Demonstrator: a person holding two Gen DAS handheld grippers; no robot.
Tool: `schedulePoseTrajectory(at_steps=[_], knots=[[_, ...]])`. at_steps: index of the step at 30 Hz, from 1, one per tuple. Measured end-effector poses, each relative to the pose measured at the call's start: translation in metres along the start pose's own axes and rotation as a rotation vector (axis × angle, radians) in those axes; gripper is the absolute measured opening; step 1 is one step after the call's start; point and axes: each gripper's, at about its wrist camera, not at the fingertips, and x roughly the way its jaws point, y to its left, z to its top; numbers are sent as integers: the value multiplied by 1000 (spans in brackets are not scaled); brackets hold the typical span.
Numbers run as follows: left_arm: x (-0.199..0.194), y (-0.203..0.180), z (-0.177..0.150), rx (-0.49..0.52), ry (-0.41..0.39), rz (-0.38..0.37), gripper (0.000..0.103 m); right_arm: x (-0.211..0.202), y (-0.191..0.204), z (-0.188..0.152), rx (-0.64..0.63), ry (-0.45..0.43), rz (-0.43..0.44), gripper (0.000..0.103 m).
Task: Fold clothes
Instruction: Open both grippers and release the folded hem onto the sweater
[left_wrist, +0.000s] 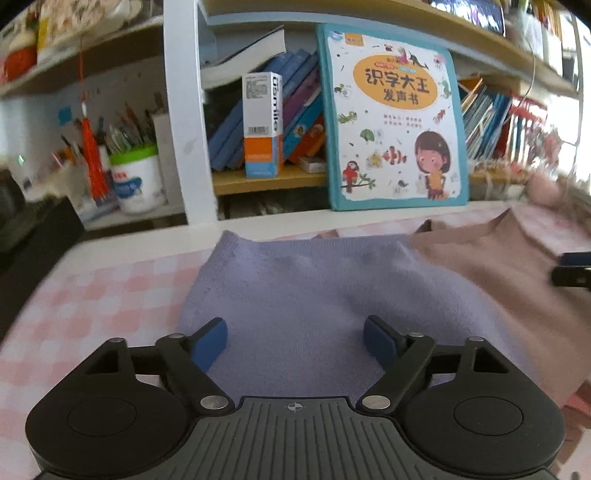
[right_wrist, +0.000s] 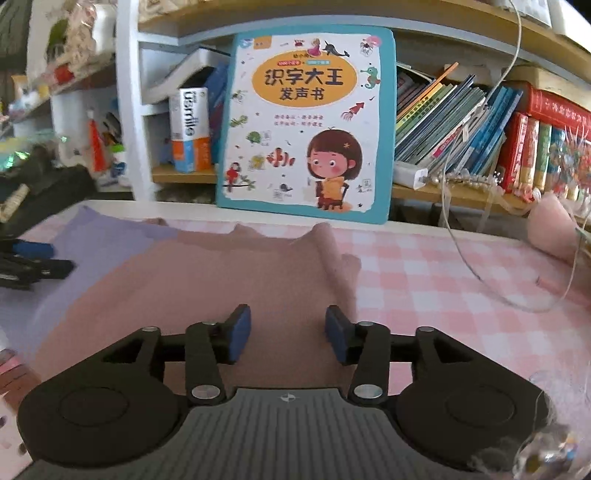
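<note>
From where I stand, both tools hang just above the clothes with nothing between their fingers. The left gripper (left_wrist: 295, 345) has its blue pads spread wide, released, and straight under and ahead of it lies the lavender knit (left_wrist: 295, 280), flat on the pink checked tablecloth (left_wrist: 92, 291), its far edge running up toward the shelves. To this gripper's right the lavender knit meets the brown knit (left_wrist: 498, 266); which one overlaps the other at that seam I cannot tell. The right gripper (right_wrist: 288, 332) is likewise parted, its pads less widely apart, empty, hovering over the brown knit (right_wrist: 207, 280), whose right edge ends just beyond its right fingertip in a rumpled ridge. A clear plastic cord (right_wrist: 480, 273) loops onto the cloth well off to that gripper's right, and a picture book (right_wrist: 306, 122) leans against the shelf straight ahead, past the far edge of the clothes. The risks, as I judge them: a pinch taken near the seam could catch both knits at once and drag them together; soft knit can slip from a shallow bite or bunch into a crooked fold; a wide swing to the right could snag the cord; and a push forward could knock the leaning book over.
</note>
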Motion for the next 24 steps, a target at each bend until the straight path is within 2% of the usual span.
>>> schedulePoseTrajectory(at_steps=[4,7,14,17,21,23,24], knots=[[-5,4,-2,-34,-7,48,88,-19,1,-10,-22,2,36,46],[-23,9,-10,-125,1,51,88,-29,-3,-16,-14,6,69,47],[-96,18,-34,-360,-40,-44,88,-26,-15,-17,54,35,131,49],[-116,31,-44,-494,-15,-81,88,-26,-16,-17,61,37,139,49],[-121,54,-55,-691,43,-114,85,-27,-15,-17,29,36,146,50],[-118,63,-59,-774,59,-127,78,-29,-17,-17,-13,30,169,50],[-114,65,-60,-800,73,-128,71,-30,-20,-17,-25,29,184,50]])
